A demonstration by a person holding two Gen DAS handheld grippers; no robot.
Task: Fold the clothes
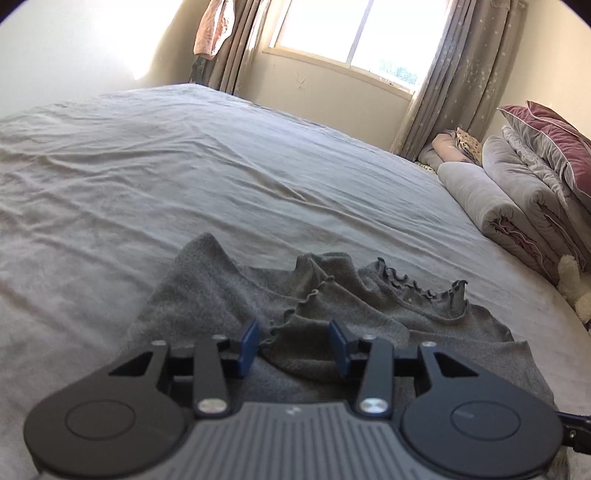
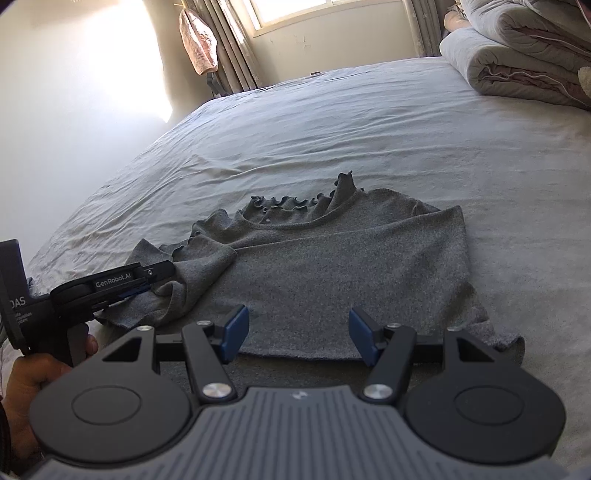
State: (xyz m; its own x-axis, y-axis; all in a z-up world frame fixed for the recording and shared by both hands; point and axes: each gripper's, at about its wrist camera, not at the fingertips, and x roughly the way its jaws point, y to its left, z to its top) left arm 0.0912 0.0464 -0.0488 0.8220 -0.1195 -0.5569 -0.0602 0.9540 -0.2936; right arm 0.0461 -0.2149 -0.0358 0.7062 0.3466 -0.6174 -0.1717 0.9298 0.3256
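The grey ribbed-knit top with frilled neckline point(image 2: 332, 266) lies spread widthwise on the bed; left gripper point(image 1: 293, 347), fingers apart, sits at its bunched left sleeve, right gripper point(image 2: 295, 334), also spread, over the near hem.

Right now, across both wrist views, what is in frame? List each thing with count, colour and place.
knit top: one, grey, ruffled neckline, spread on the near part of the bed, one side bunched
bed sheet: one, pale grey, wrinkled, covering the bed
folded quilts: a stack, grey, far right of the bed
pillow: one, maroon, atop the stack
window: one, bright, far wall
curtains: grey, beside the window
pink cloth: one, hanging by the left curtain
left hand-held gripper: open, over the bunched side
right hand-held gripper: open, over the hem
hand: one, holding the left handle
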